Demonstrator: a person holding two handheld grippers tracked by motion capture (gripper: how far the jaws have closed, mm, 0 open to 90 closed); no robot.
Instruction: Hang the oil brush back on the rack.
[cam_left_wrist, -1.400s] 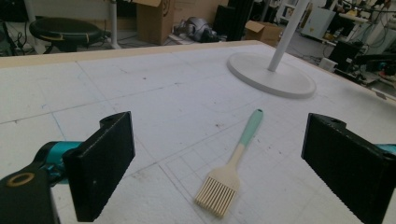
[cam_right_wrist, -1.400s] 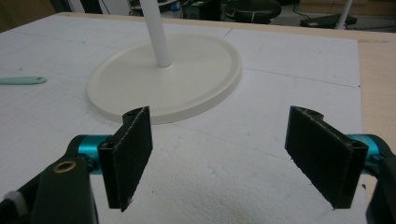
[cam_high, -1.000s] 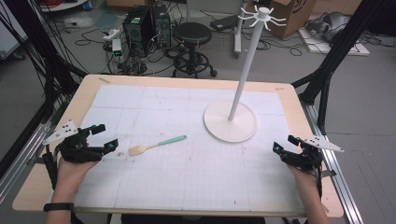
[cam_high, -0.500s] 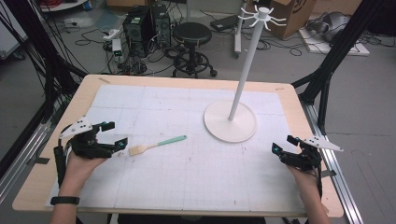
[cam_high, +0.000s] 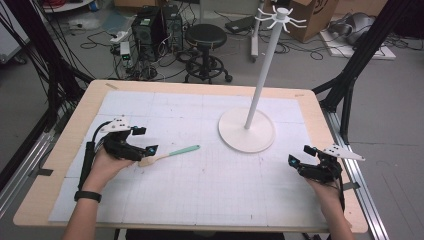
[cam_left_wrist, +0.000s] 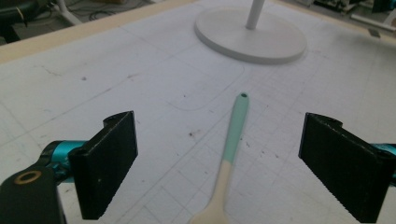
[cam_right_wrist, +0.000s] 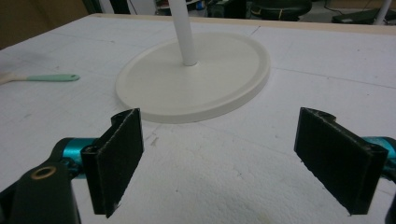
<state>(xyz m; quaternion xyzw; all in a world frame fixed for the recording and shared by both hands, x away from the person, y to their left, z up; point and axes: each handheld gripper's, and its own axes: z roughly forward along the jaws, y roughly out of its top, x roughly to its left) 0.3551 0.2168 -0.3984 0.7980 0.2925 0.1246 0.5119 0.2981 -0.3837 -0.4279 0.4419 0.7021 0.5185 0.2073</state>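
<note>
A small spatula with a mint-green handle (cam_high: 182, 150) and a cream head (cam_high: 147, 161) lies on the white gridded mat (cam_high: 200, 200). My left gripper (cam_high: 142, 141) is open right over its head end; in the left gripper view the spatula (cam_left_wrist: 233, 135) runs up between the two black jaws. A white stand with a round base (cam_high: 246, 130) and a tall pole (cam_high: 265, 65) with hooks on top rises at the mat's right middle. My right gripper (cam_high: 300, 155) is open near the right edge, facing the base (cam_right_wrist: 196, 79), with nothing between its jaws.
The wooden table edge (cam_high: 65, 145) frames the mat. Black frame legs (cam_high: 350, 65) stand at the right and left corners. A stool (cam_high: 206, 37), computer boxes and cables sit on the floor behind the table.
My left gripper has moved right and forward across the mat until its jaws straddle the spatula's head. The right gripper has stayed in place.
</note>
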